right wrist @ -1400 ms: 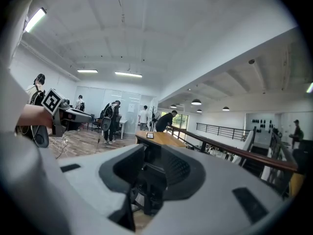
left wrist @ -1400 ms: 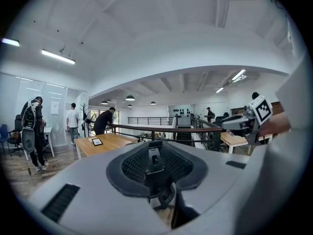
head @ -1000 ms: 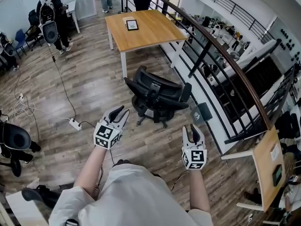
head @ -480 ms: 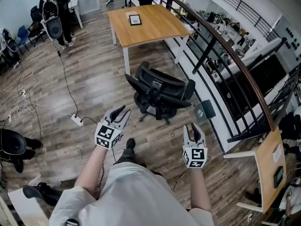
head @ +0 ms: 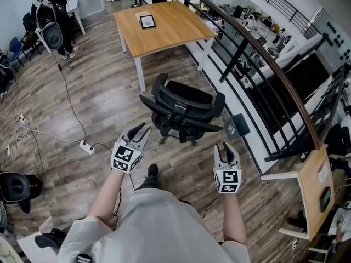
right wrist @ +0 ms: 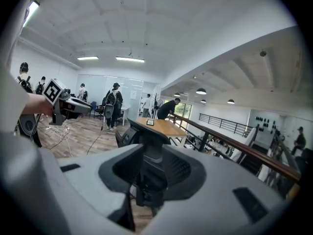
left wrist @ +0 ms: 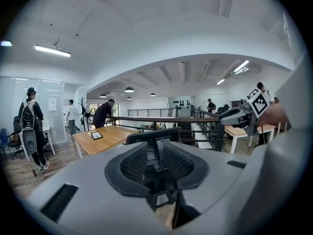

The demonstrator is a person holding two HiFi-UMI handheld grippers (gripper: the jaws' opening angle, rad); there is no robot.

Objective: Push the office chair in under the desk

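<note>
The chair (head: 184, 108) stands out on the wooden floor (head: 104, 97) in the middle of the head view, clear of the worktop (head: 164, 29), which fills the upper middle of the frame with what looks like a tablet (head: 147, 21) lying near its far edge. The chair's back is turned toward the person and its seat toward the worktop, so it is probably lined up to be rolled straight in; none of it is under the worktop yet. A dark railing (head: 258, 53) runs down the right side of the frame just beside the chair, which leaves little room on that side and may be why the chair should travel up the frame and not sideways. The left claw (head: 140, 130) is held at the lower left of the chair and the right claw (head: 225, 148) at its lower right, both pointing up the frame toward it. Each claw has its jaws partly apart with nothing between them, and each gripper view shows the chair's back only at a distance through the gap. Neither claw touches the chair: the left is near its wheeled base, the right a little further off. The pair seem spread to meet the two sides of the chair's back, so that a push would be even and the chair would not swivel. The task looks barely begun, with the approach not yet finished.
</note>
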